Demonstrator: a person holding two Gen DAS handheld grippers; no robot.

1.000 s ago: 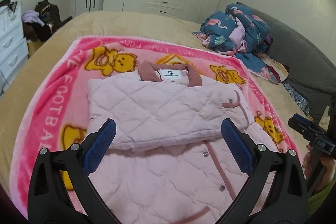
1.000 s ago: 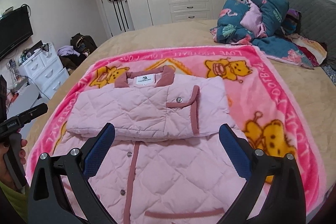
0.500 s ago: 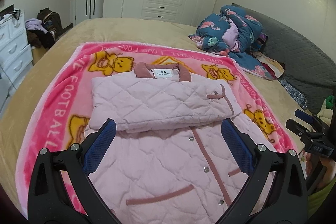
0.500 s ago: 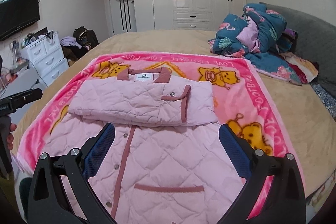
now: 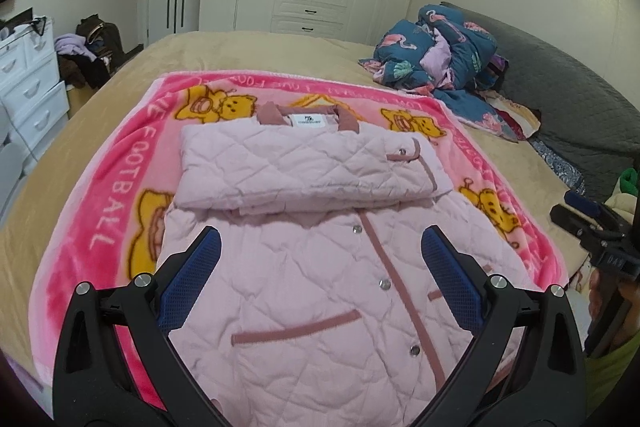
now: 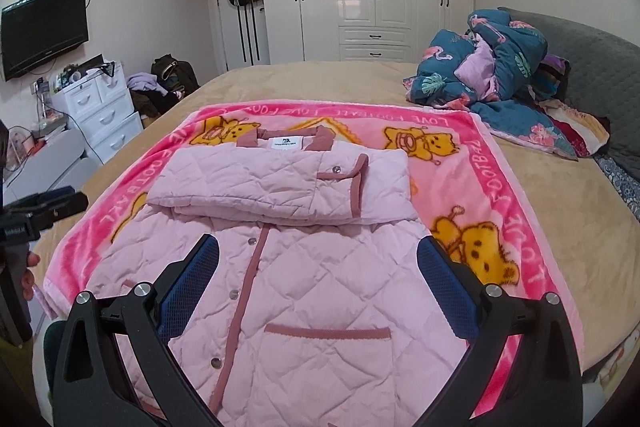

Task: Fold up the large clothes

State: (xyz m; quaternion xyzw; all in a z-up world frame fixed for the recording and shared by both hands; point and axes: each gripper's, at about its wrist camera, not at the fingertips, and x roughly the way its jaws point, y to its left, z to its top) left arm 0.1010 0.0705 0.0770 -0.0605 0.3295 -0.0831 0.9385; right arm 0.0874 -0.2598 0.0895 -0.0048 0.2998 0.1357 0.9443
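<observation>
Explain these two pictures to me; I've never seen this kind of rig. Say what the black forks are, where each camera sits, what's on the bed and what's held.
No robot here: a person holds a two-finger gripper in each hand, each with a camera looking along its fingers. One picture looks out from the left gripper, the other from the right gripper. Both are open and hold nothing. Below them a pink quilted jacket, its sleeves folded across the chest, lies on a pink bear blanket spread over the bed. A bundled blue quilt sits further back.
</observation>
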